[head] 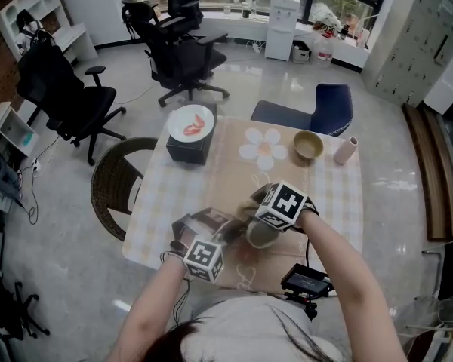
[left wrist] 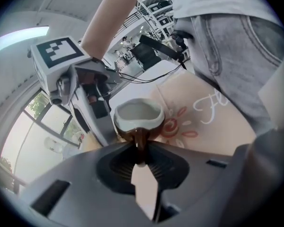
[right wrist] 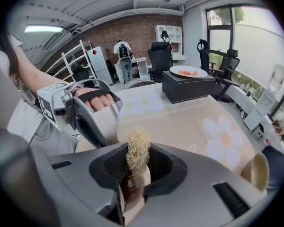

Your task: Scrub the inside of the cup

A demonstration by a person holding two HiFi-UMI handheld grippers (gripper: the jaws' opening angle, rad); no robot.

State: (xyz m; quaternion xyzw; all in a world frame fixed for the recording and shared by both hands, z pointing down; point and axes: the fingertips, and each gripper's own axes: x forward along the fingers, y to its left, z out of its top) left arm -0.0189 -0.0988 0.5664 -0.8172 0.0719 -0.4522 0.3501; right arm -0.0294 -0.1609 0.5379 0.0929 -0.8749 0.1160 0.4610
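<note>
A cup [left wrist: 137,115], brown outside and pale inside, stands tilted over the beige mat, its mouth facing the left gripper view. My left gripper [left wrist: 141,155] is shut on its brown handle. In the head view the cup [head: 260,234] sits between both grippers near the table's front edge, with the left gripper [head: 225,236] on its left. My right gripper [right wrist: 135,171] is shut on a brush [right wrist: 138,155] with straw-coloured bristles that stick out past the jaws. The right gripper [head: 266,221] hangs just above the cup's right side. The cup is hidden in the right gripper view.
A black box carrying a white plate [head: 190,124] stands at the table's far left. A flower mat [head: 262,146], a tan bowl [head: 308,145] and a pink tumbler [head: 345,150] lie along the far side. A wicker chair [head: 117,179] and a blue chair [head: 325,108] flank the table.
</note>
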